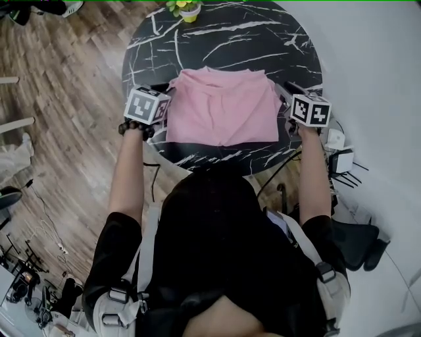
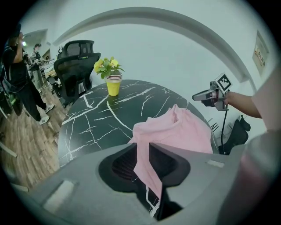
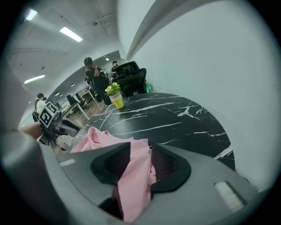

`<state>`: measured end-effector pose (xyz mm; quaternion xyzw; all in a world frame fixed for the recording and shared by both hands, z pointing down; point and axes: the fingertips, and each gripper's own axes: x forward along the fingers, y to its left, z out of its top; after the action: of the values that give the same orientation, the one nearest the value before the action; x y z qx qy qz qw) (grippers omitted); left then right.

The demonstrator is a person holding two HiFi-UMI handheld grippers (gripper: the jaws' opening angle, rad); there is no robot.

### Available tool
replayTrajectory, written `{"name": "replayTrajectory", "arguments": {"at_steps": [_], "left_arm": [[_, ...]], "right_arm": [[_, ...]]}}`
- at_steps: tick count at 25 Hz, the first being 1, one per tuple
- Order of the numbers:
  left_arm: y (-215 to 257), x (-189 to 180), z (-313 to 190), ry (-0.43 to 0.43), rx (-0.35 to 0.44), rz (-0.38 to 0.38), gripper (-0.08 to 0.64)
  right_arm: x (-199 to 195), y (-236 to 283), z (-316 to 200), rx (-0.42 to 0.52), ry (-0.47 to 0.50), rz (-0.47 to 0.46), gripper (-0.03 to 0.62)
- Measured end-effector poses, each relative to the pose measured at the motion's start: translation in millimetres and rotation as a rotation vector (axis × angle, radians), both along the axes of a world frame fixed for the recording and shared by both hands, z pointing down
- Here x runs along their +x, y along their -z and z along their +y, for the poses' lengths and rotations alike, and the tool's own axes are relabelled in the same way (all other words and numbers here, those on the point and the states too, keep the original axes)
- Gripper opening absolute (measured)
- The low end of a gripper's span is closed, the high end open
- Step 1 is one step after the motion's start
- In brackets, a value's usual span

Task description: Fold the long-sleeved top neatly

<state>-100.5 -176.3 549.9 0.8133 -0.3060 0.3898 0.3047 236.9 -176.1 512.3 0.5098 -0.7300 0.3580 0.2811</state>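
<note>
Both arms stretched forward, roughly parallel, one on each side of the pink top [image 1: 223, 108]. The left claw [image 1: 166, 99] sits at the top's left edge and the right claw [image 1: 285, 95] at its right edge, both pitched forward and down toward the round black marble surface [image 1: 223, 39]. On the left claw the jaws are nearly together, pinching a thin fold of pink fabric; a hem trails down through the gap. On the right claw the jaws are a bit wider, clamped on a thicker bunch of the same fabric. The top lies on the surface's near half, side edges drawn up to the claws. Yellow flower pot [image 1: 189, 9] at the far rim, well apart.
</note>
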Motion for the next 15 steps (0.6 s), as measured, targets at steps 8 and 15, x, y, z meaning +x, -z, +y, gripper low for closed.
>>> {"name": "replayTrajectory", "arguments": {"at_steps": [8, 15], "left_arm": [[-11, -9, 26, 0.050, -0.011, 0.016, 0.089], [-23, -22, 84, 0.103, -0.068, 0.036, 0.091]], "right_arm": [[-15, -16, 19, 0.010, 0.029, 0.005, 0.134], [-54, -18, 42, 0.035, 0.091, -0.016, 0.124]]}}
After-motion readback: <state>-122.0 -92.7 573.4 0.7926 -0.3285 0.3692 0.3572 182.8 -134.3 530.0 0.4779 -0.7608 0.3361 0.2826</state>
